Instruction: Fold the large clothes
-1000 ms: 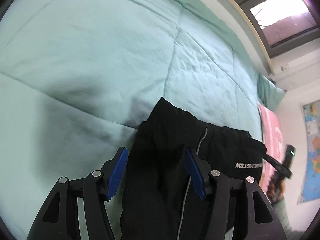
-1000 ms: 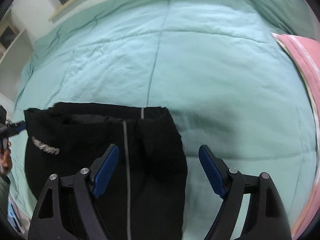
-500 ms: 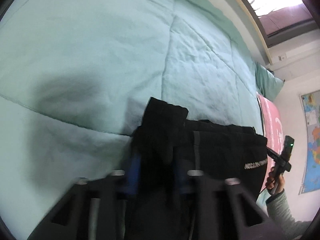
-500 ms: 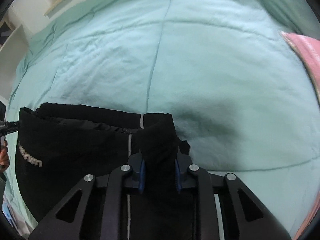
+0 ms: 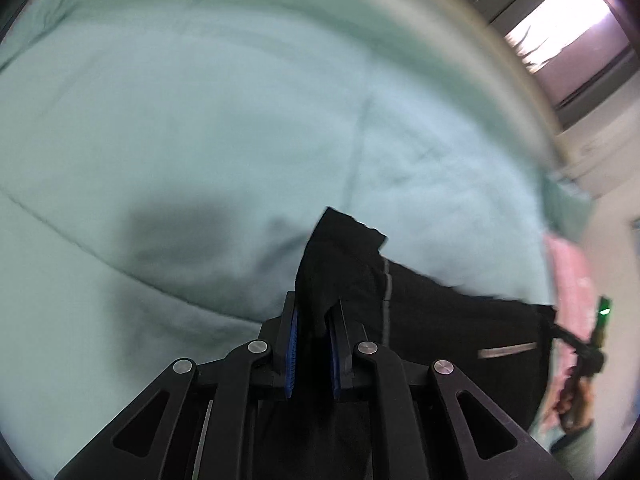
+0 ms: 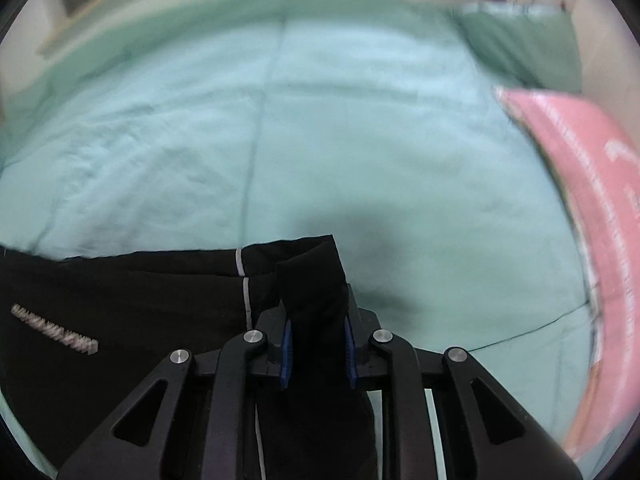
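Both views are smeared by motion blur, and straight lines are bent toward the dark round fisheye edges. Daylight is let in through a window (image 5: 568,36), which is blown out to white. Soft dark shadows are cast on the green quilt (image 6: 360,140) just ahead of each gripper.

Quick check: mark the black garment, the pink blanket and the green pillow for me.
black garment (image 6: 132,300): right wrist view, flat panel left of the grey stripe.
pink blanket (image 6: 580,168): right wrist view, upper middle of its surface.
green pillow (image 6: 524,44): right wrist view, middle of its face.
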